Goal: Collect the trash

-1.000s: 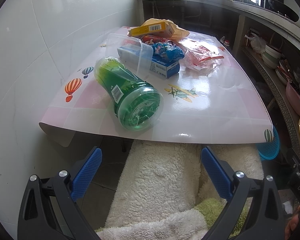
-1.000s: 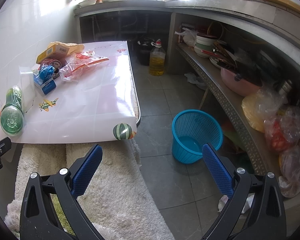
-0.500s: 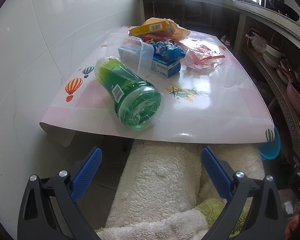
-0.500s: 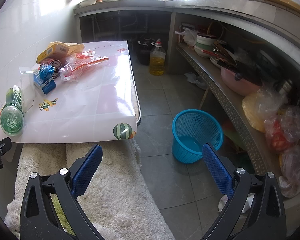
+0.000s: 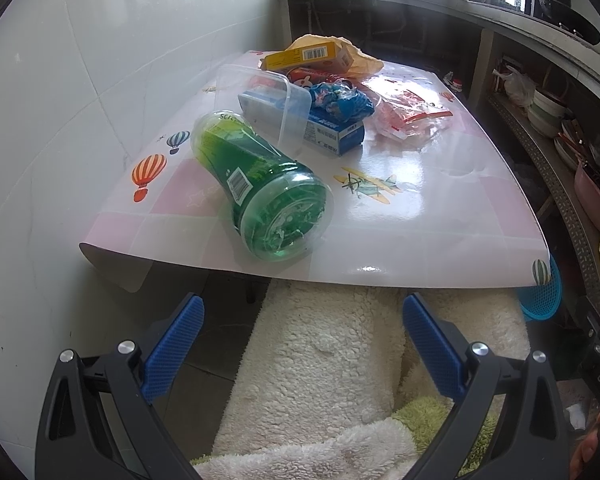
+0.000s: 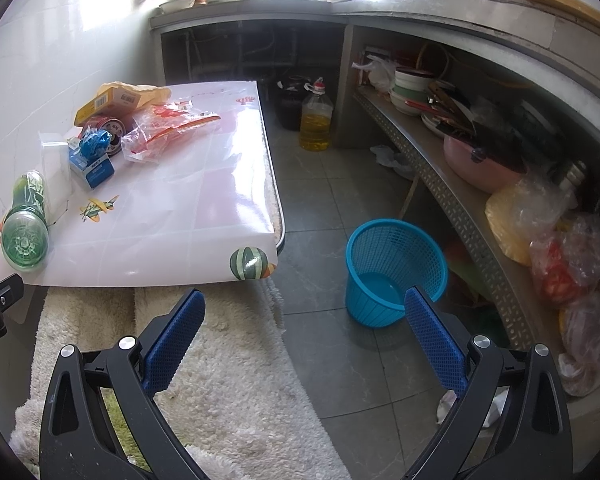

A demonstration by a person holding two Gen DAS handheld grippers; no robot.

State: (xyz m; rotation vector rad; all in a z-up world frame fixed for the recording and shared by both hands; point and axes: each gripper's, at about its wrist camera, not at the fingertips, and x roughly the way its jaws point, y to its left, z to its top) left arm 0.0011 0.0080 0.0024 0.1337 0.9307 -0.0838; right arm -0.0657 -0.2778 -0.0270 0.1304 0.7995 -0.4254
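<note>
A green plastic bottle (image 5: 260,184) (image 6: 26,220) lies on its side near the front edge of the low table (image 5: 440,208) (image 6: 188,216). Behind it are a clear plastic tub (image 5: 260,100), a blue-and-white carton (image 5: 336,136) (image 6: 94,170) with a crumpled blue wrapper (image 5: 340,98) on it, a clear bag with red print (image 5: 408,114) (image 6: 164,132), a yellow box (image 5: 308,58) (image 6: 108,104) and a can (image 6: 110,128). A blue mesh basket (image 6: 396,272) (image 5: 542,292) stands on the floor right of the table. My left gripper (image 5: 300,334) is open, short of the table edge. My right gripper (image 6: 302,328) is open above the rug.
A fluffy white rug (image 5: 324,356) (image 6: 228,356) lies under and in front of the table. White tiled wall (image 5: 60,100) runs along the left. A shelf (image 6: 460,200) with bowls, a pink pot and plastic bags runs along the right. An oil bottle (image 6: 316,120) stands on the floor.
The left gripper has drifted very slightly, so the table scene sits a touch higher and to the right. The right view is unchanged.
</note>
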